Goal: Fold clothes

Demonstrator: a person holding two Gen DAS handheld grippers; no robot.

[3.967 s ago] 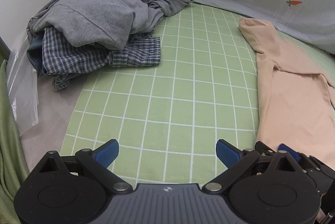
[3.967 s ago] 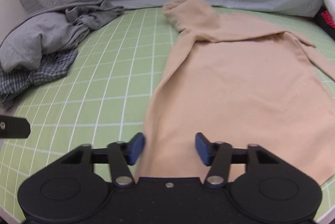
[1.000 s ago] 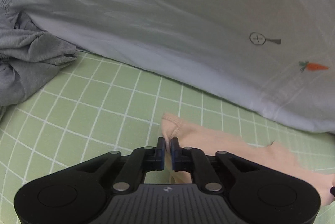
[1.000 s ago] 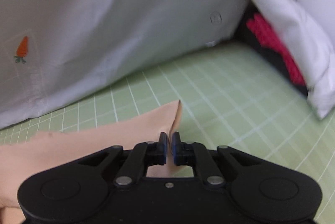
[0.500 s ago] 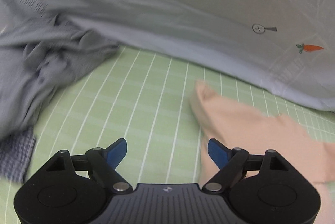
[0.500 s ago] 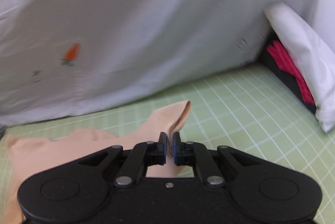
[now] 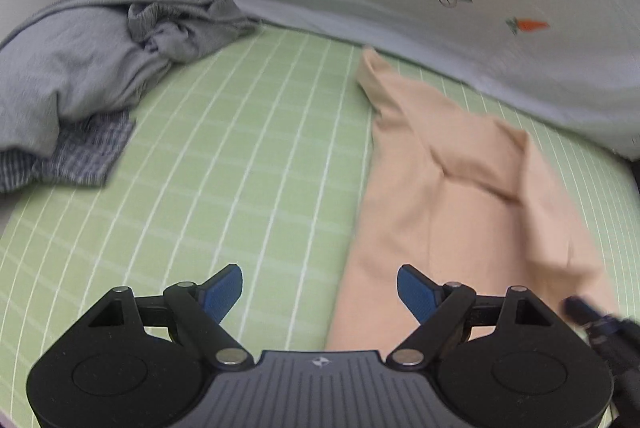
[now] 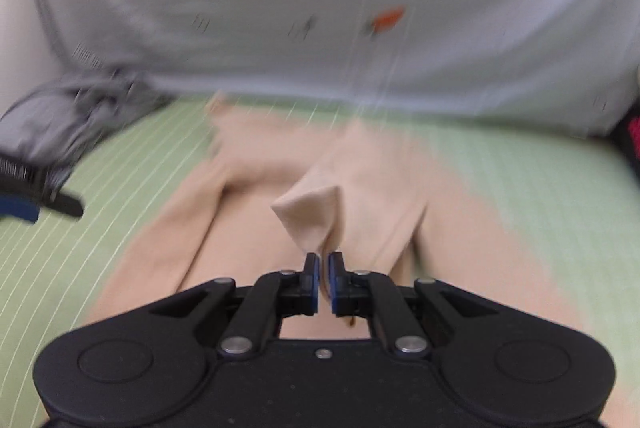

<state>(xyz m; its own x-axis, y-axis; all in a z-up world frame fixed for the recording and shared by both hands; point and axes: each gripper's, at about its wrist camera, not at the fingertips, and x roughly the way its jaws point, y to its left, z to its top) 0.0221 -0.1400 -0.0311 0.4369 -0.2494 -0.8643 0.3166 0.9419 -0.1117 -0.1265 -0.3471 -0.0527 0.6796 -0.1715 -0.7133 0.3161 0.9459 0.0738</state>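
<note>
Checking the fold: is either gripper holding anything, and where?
The right gripper pinches a corner of the peach garment. The left gripper is open, empty.

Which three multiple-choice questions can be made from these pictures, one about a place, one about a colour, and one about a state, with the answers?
1. Where does the grey garment pile lie?
A. at the far left of the green sheet
B. on top of the peach garment
C. between the fingers of the left gripper

2. What colour is the garment in the right gripper?
A. grey
B. peach
C. checked blue

3. How do the two grippers stand?
A. both open
B. left shut, right open
C. left open and empty, right shut on cloth

Answers:
1 A, the pile sits by the left edge, apart from the peach garment.
2 B, a peach corner rises from its pads.
3 C, the left blue pads stand wide apart; the right ones pinch the fabric.
</note>
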